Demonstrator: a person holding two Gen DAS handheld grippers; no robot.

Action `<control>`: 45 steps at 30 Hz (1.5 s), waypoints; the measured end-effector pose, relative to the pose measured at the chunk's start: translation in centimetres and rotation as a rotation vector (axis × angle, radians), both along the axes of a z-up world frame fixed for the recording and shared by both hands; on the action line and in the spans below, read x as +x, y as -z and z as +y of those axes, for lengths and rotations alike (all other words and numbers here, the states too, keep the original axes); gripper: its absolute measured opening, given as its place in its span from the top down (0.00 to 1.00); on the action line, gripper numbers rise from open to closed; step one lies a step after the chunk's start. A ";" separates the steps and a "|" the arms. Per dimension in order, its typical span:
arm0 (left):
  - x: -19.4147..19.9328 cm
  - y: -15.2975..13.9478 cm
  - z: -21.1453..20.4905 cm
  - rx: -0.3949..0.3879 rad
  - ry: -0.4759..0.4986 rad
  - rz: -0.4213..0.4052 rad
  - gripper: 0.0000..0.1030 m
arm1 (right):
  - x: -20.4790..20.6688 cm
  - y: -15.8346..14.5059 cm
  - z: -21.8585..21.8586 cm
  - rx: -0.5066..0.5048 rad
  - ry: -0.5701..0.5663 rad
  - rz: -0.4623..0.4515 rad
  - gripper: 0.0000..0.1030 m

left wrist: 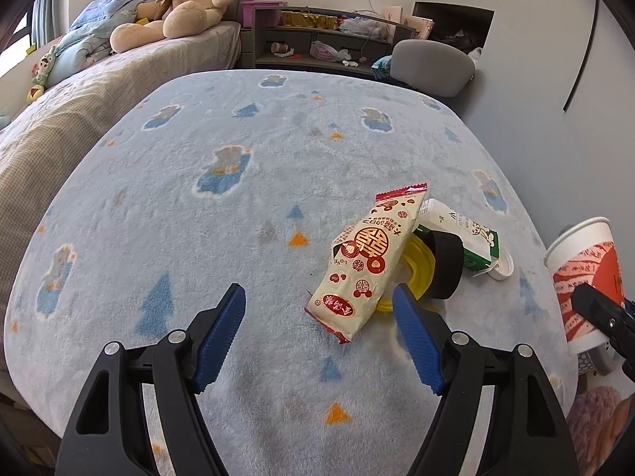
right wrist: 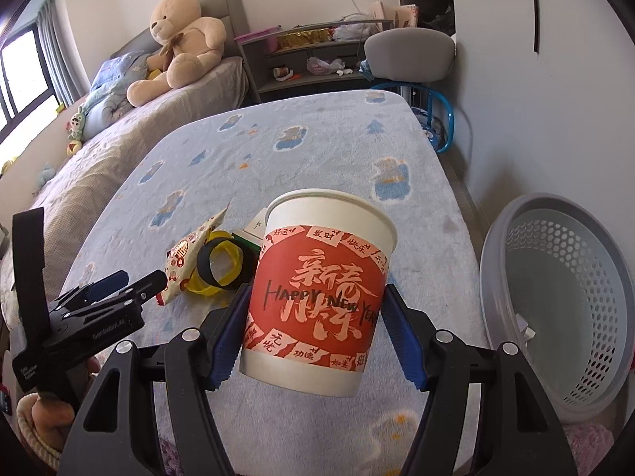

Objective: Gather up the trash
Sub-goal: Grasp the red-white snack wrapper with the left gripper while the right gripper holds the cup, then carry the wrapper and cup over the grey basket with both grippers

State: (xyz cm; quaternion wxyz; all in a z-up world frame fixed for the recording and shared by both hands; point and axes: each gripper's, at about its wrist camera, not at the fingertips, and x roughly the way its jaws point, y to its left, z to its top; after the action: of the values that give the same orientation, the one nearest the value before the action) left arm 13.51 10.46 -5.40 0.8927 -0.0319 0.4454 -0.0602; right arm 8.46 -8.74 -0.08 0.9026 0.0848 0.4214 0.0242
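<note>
My right gripper [right wrist: 315,327] is shut on a white and red paper cup [right wrist: 317,297] and holds it above the table's near right part. The cup also shows at the right edge of the left wrist view [left wrist: 581,273]. My left gripper [left wrist: 319,329] is open and empty, just in front of a trash pile. The pile holds a cream and red snack wrapper [left wrist: 363,261], a yellow ring [left wrist: 418,267], a black tape roll [left wrist: 446,265], a green and white carton [left wrist: 462,234] and a white lid [left wrist: 502,267]. The left gripper's right pad [left wrist: 416,341] is close to the wrapper.
A grey perforated basket [right wrist: 563,297] stands on the floor right of the table. The table carries a light blue fleece cover [left wrist: 238,206]. A bed with a teddy bear [left wrist: 178,4] lies left. A grey chair [left wrist: 432,65] and shelf stand behind.
</note>
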 end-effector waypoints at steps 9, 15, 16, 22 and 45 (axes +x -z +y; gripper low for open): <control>2.1 1.6 -1.4 0.031 0.048 0.024 0.29 | -1.5 1.1 -1.6 0.051 0.026 0.032 0.38; 3.1 1.9 -2.0 0.034 0.065 0.018 0.29 | -1.9 1.0 -1.9 0.074 0.021 0.028 0.38; 3.2 1.9 -2.1 0.031 0.070 0.019 0.29 | -1.9 1.0 -2.0 0.081 0.018 0.031 0.38; 3.4 1.4 -2.6 0.012 0.108 0.011 0.58 | -1.9 1.2 -1.9 0.090 0.011 0.040 0.38; -3.3 -4.5 -0.6 -0.009 0.027 -0.105 0.62 | -3.9 -0.2 -3.4 0.107 0.029 -0.011 0.38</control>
State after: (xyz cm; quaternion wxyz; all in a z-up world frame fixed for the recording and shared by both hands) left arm 10.21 9.87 -0.88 0.9138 -0.0268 0.3981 -0.0758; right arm 4.51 -12.18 0.10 0.8993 0.1390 0.4134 0.0342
